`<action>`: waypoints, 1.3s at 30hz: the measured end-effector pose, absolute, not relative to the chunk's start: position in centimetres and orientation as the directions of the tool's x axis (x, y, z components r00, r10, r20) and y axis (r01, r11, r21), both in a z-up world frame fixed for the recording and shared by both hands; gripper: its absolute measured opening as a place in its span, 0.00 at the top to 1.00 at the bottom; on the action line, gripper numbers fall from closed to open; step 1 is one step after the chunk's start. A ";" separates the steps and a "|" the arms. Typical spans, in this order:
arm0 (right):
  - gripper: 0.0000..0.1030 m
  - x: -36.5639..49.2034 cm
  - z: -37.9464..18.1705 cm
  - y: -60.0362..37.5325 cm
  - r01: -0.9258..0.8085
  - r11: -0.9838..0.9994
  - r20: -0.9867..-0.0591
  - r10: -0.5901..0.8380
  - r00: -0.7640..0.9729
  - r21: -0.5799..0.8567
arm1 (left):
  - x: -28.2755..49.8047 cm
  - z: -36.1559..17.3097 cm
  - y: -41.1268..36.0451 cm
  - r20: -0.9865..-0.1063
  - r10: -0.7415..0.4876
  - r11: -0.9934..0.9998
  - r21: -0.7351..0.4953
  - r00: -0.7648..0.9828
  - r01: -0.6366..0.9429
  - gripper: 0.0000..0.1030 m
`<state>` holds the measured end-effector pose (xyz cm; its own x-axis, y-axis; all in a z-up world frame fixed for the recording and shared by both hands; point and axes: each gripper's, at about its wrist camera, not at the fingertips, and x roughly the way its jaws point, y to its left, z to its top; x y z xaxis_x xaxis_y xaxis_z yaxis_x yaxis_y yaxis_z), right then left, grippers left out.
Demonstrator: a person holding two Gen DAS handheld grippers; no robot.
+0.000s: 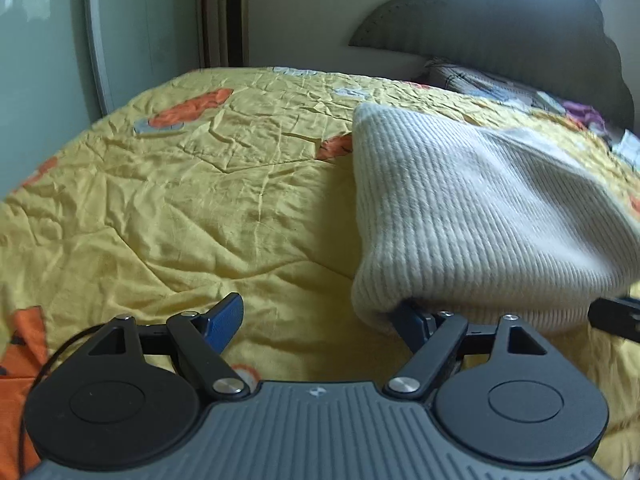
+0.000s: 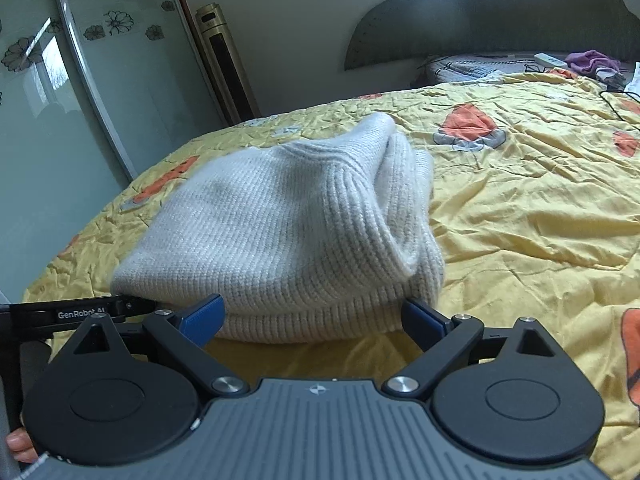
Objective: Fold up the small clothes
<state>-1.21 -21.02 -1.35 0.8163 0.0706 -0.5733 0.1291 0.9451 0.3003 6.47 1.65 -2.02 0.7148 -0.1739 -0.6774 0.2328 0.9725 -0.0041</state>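
**Working the cream knit on the yellow quilt**

Looking down both grippers, we find a cream ribbed knit garment (image 2: pixel 288 232) heaped on a yellow quilt (image 1: pixel 160 208) printed with orange and grey shapes. The garment lies doubled over itself, with a thick rolled fold running across its top and a ribbed band along the near edge.

Left gripper (image 1: pixel 320 316): jaws stand wide apart. Its left blue pad (image 1: pixel 228 318) hangs free over bare quilt. Its right finger is tucked under the garment's near left corner, and the knit drapes over it so we see only the base of the finger. Nothing is pinched between the two pads.

Right gripper (image 2: pixel 312 320): jaws also wide apart. The garment's near edge sits between the two blue pads (image 2: pixel 204 318). The right pad lies close against the knit's end; whether either pad actually presses the cloth we cannot tell, and the jaws do not look closed on it. From this view the left gripper's black arm enters at the left edge, at the garment's lower left corner, and a fingertip (image 2: pixel 18 442) of the person shows at the bottom left.

Surroundings: a dark padded headboard (image 1: pixel 520 28) behind the bed, a patterned pillow (image 2: pixel 472 66) with a purple cloth (image 2: pixel 592 58) and a white remote on it, a gold tower unit (image 2: pixel 226 64) against the wall, and a glass sliding door (image 2: pixel 80 80) with flower decals.
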 end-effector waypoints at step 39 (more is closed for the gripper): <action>0.00 -4.5 -3.7 -17.5 0.176 0.981 -0.633 -0.085 0.770 0.082 | 1.5 -4.0 0.1 -0.671 -0.163 0.963 0.051 0.723 0.264 0.08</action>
<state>-4.52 -17.53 -3.67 0.7697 -0.0854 -0.6327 0.1764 0.9809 0.0821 1.45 0.12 -4.04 0.7230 -0.1628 -0.6713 0.2644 0.9630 0.0513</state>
